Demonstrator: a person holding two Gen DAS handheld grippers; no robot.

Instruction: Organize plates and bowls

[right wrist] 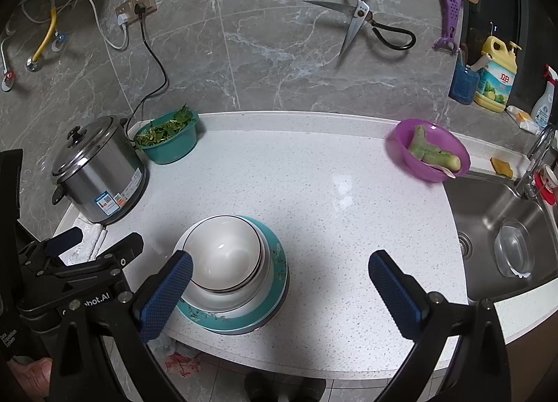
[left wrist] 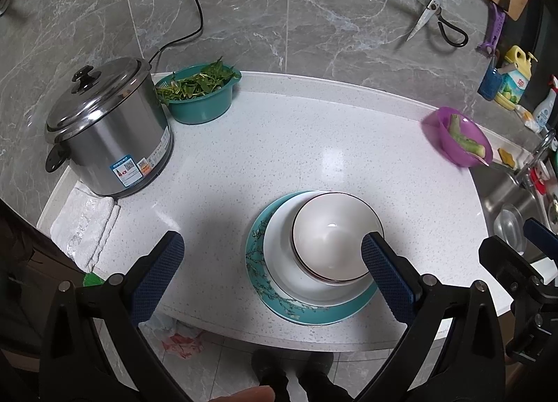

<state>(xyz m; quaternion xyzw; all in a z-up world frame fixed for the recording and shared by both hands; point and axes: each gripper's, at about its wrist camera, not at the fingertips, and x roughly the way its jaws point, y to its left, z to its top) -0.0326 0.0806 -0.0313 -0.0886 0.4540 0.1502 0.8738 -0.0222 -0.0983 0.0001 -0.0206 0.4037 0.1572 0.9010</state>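
A white bowl (left wrist: 333, 236) with a dark rim sits in a white dish (left wrist: 279, 255), and both rest on a teal flowered plate (left wrist: 258, 273) near the counter's front edge. The same bowl (right wrist: 223, 255), white dish (right wrist: 237, 301) and teal plate (right wrist: 275, 262) show in the right wrist view. My left gripper (left wrist: 272, 262) is open, with the stack by its right finger and nothing between the fingers. My right gripper (right wrist: 279, 283) is open too, the stack next to its left finger. Each gripper appears at the edge of the other's view.
A steel pot (left wrist: 108, 126) with lid and a teal basin of greens (left wrist: 198, 93) stand at back left, a folded white cloth (left wrist: 83, 227) beside them. A purple bowl with a vegetable (right wrist: 430, 149) sits by the sink (right wrist: 502, 227). Scissors (right wrist: 362, 22) hang on the wall.
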